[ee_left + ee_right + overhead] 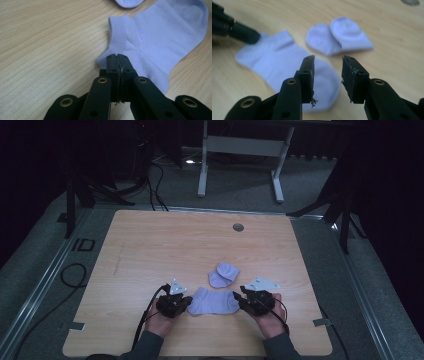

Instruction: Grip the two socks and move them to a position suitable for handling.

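Left tongs (117, 58) pinch flat sock (160, 40); right tongs (328, 62) gape.

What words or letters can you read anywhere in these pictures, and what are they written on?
"ID": dark letters on the grey floor just left of the wooden table, in the high view.
The two socks, flat sock and folded sock, carry no writing, nor do the left gripper and right gripper.
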Tool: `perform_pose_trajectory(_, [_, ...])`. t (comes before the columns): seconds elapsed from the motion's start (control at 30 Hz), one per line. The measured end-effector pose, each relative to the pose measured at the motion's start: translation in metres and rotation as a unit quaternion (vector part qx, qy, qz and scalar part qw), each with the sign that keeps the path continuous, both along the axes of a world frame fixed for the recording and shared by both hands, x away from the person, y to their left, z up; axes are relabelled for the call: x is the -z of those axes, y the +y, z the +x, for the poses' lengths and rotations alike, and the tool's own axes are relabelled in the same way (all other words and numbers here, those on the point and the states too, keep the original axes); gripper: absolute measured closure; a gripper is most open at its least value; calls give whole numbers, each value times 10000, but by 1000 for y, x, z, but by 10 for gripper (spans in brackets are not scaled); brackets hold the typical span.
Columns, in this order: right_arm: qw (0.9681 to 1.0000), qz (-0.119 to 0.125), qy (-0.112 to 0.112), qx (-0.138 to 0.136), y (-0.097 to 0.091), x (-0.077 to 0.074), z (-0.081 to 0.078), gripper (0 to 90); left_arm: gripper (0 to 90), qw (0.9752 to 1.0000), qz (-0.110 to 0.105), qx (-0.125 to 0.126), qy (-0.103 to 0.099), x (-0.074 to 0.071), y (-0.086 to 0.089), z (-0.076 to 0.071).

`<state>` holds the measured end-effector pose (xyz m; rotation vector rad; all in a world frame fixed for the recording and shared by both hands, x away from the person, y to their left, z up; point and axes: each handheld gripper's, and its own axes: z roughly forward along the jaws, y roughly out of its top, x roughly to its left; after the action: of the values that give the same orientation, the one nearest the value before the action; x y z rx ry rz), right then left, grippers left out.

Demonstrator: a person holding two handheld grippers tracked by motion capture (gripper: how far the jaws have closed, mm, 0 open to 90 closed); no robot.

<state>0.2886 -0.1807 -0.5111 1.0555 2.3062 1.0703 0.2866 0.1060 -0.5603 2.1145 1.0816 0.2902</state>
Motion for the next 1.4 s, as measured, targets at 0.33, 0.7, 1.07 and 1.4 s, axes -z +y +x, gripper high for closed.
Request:
perform_pose_trajectory(0.33, [9997, -208, -47, -156, 33, -16, 50, 605, 878, 10000, -17, -1, -12, 0, 0, 0])
perform_pose_trajectory(0.7, [9988, -325, 352, -96, 56, -22, 100, 565, 874, 10000, -25, 6, 6, 0, 0, 1])
perform_pose_trajectory(1.07, [9934, -544, 1001, 159, 72, -6, 139, 546, 872, 10000, 20, 26, -16, 0, -1, 1])
perform_pose_trajectory(1.4, [9874, -682, 1399, 285, 82, 12, 150, 558, 864, 10000, 37, 36, -32, 0, -1, 1])
